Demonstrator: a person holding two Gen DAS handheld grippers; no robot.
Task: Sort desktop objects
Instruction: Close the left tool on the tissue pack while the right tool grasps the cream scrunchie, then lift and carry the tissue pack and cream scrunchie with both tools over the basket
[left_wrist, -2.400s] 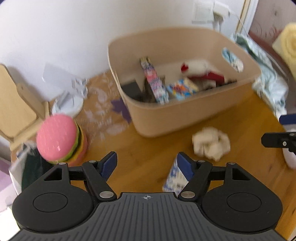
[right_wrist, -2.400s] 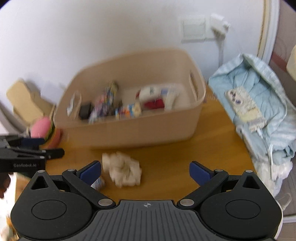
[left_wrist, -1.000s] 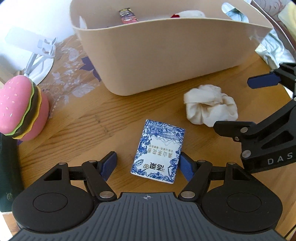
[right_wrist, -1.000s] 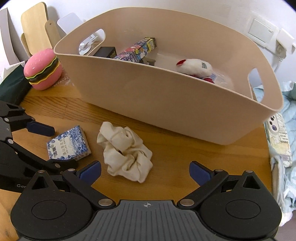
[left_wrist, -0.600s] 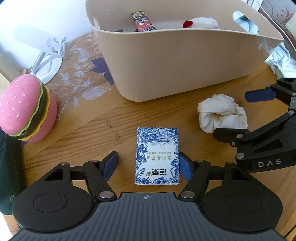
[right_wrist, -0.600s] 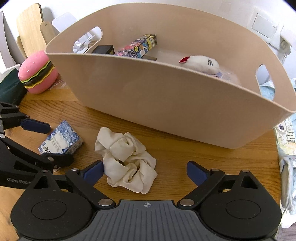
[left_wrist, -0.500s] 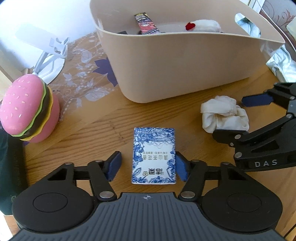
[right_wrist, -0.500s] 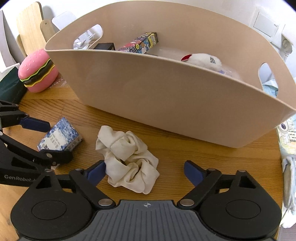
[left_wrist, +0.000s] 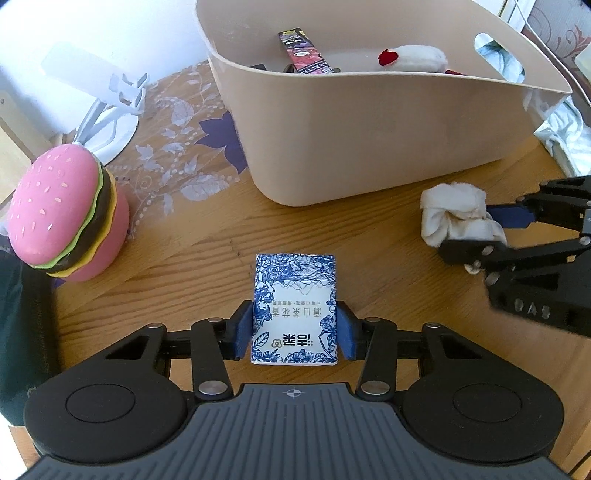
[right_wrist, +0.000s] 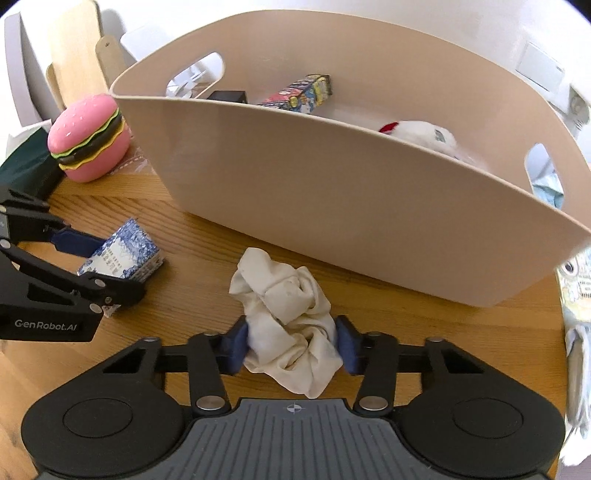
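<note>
Item: two pick-ups in hand at once, both at the grasp stage.

Left gripper (left_wrist: 294, 334): jaws closing, blue pads pressed on the long sides of the tissue packet (left_wrist: 294, 308), which lies flat on the wooden surface (left_wrist: 184, 266) in front of the bin (left_wrist: 369, 147).

Right gripper (right_wrist: 291, 341): jaws closing, pads sunk into the near part of the crumpled white cloth (right_wrist: 288, 317), which rests on the surface just before the bin's near wall.

Bin contents: a printed carton (right_wrist: 299, 92), a white plush toy (right_wrist: 421, 138), a dark box (right_wrist: 227, 96). Burger toy (left_wrist: 62, 210) stands apart at the left, untouched.

Next move, as I judge it: finish both pinches, lift straight up until packet and cloth clear the bin's rim, then carry them over and let go inside. The cloth is loose and may trail; the packet is soft and may buckle.

Change from a second ago: both grippers then stood wide, the packet lay askew between the left pads, and the cloth sat left of centre before the right gripper. Now the packet is squared up and both things are pinched.
</note>
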